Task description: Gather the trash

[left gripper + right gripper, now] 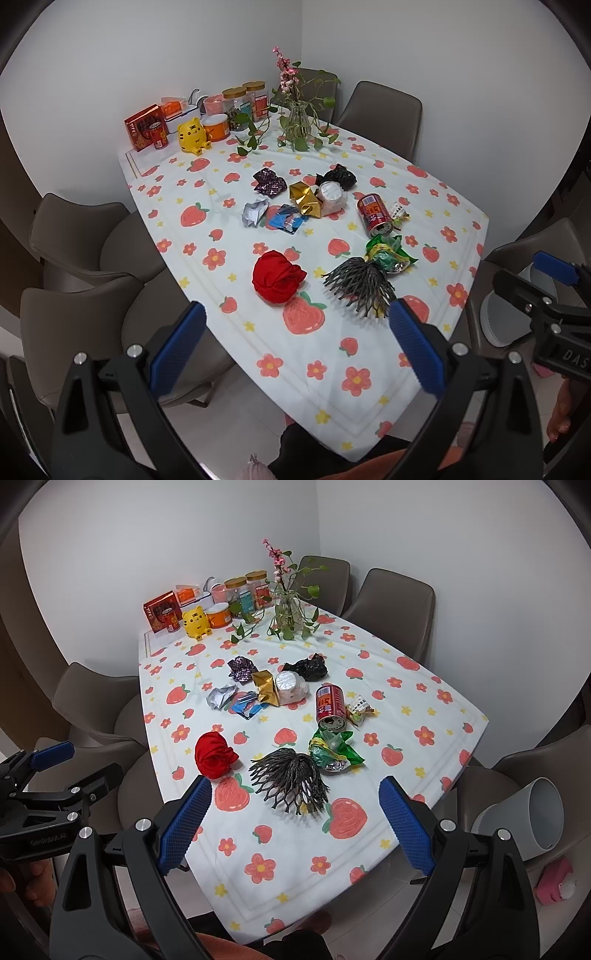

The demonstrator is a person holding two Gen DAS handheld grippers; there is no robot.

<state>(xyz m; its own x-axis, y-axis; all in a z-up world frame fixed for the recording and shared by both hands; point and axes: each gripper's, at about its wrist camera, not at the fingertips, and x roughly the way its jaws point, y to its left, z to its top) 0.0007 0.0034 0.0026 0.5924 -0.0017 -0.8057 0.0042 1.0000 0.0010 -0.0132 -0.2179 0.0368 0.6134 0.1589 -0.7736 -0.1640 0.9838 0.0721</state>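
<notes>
Trash lies scattered mid-table: a red crumpled ball point(275, 276) point(213, 755), a dark foam net point(358, 282) point(290, 781), a green wrapper point(391, 254) point(332, 751), a tipped red can point(375, 215) point(331, 707), a gold wrapper point(304, 197), a white lidded cup point(331, 196), a black bag point(338, 176), silver and blue wrappers point(275, 216). A white bin point(532, 818) stands on the floor at the right. My left gripper point(295, 347) is open and empty above the near table edge. My right gripper point(295, 823) is open and empty, the net beyond it.
The floral-cloth table point(332, 369) has a vase with plants point(297, 118), jars point(236, 103), boxes and a yellow toy point(192, 136) at the far end. Grey chairs point(85, 236) point(399, 602) surround the table. A pink object point(554, 884) lies on the floor.
</notes>
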